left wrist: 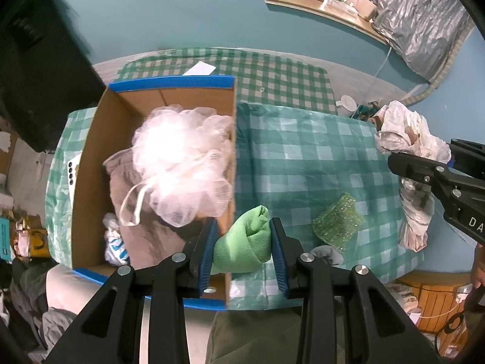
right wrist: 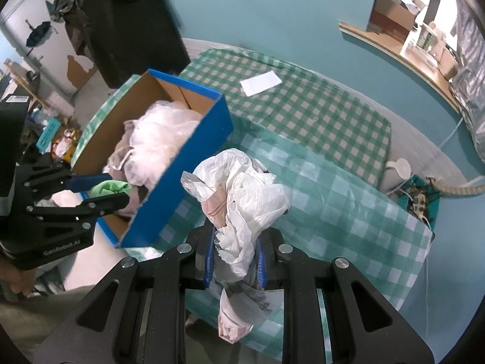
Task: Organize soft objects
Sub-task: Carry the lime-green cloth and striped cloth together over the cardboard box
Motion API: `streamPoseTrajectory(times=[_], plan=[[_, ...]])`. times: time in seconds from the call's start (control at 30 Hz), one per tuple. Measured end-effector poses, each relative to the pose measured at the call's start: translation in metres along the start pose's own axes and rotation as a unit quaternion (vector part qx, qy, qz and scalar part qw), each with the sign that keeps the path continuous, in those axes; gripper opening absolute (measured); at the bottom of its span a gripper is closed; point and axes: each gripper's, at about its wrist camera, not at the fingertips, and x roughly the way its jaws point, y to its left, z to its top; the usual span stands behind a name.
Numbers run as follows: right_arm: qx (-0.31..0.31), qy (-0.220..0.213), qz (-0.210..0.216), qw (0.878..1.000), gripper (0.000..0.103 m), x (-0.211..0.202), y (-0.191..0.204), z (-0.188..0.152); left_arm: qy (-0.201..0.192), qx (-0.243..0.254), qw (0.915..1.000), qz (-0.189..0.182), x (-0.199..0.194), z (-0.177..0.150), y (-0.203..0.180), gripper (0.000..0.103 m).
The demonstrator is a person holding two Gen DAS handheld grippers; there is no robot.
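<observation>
While the left tool clamps a green cloth, the right tool clamps crumpled plastic bags hiding its tips.

Counter covered in green-and-white checked cloth. Directly on it: blue cardboard box at left of left-wrist frame, white paper slip beyond it at top centre, sparkly green scrubber lower right.
</observation>
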Motion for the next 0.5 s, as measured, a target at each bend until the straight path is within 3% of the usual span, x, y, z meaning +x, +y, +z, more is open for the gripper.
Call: streamPoseTrajectory(times=[0.5], plan=[[-0.048, -0.002, 0.027, 0.998, 0.02, 0.016, 0.059, 0.041, -0.01, -0.04, 0.999, 0.015, -0.01, -0.003, 0.055, 0.035]])
